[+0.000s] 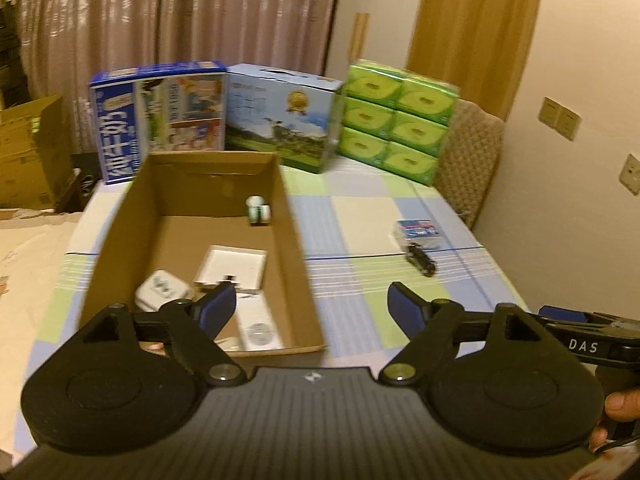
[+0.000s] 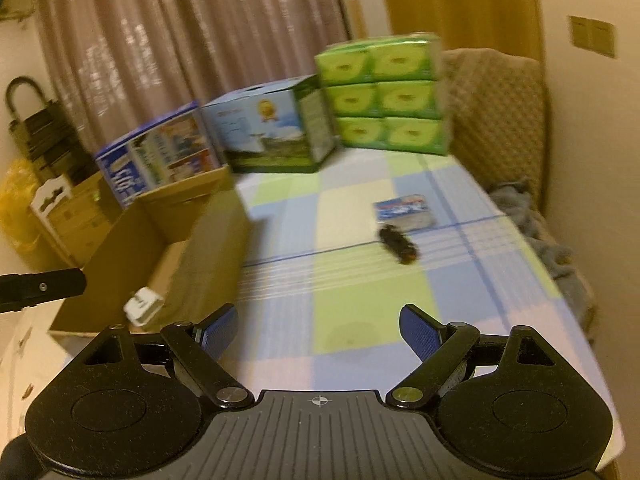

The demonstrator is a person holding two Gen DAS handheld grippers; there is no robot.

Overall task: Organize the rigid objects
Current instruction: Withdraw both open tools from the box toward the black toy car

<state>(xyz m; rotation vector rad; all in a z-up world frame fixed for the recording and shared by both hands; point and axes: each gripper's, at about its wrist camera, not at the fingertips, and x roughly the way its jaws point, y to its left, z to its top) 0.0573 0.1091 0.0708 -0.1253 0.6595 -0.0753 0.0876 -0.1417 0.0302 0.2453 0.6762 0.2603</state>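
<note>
Table [image 2: 352, 280], checked cloth; open box [image 1: 296, 264] on its left half, by the left gripper [image 1: 310, 306]. Box already holds a white tray [image 1: 234, 266], a white adapter [image 1: 160, 290], a small white-green bottle [image 1: 258, 210], a flat white pack near the front wall

Two things left out on the cloth, well right of the box: a blue-topped packet [image 2: 404, 210] and a dark toy car [image 2: 400, 246], the car just in front of the packet, touching or nearly so

Both grippers spread wide, nothing between the fingers. Right gripper [image 2: 318, 332] faces the car, so it looks the likelier one for the next pick

Doing it well, as judged: take the car first, since it blocks the packet. Line the fingers across its narrow width, come down low to the cloth, close on the body not the wheels. Keep clear of the packet so it isn't shoved. Carry over the box's right wall, set down in bare floor mid-box

Hard to make out: right view motion-blurred, car's facing and detail unreadable; packet print illegible. Box's front corner hidden behind left gripper. Car-packet contact uncertain
</note>
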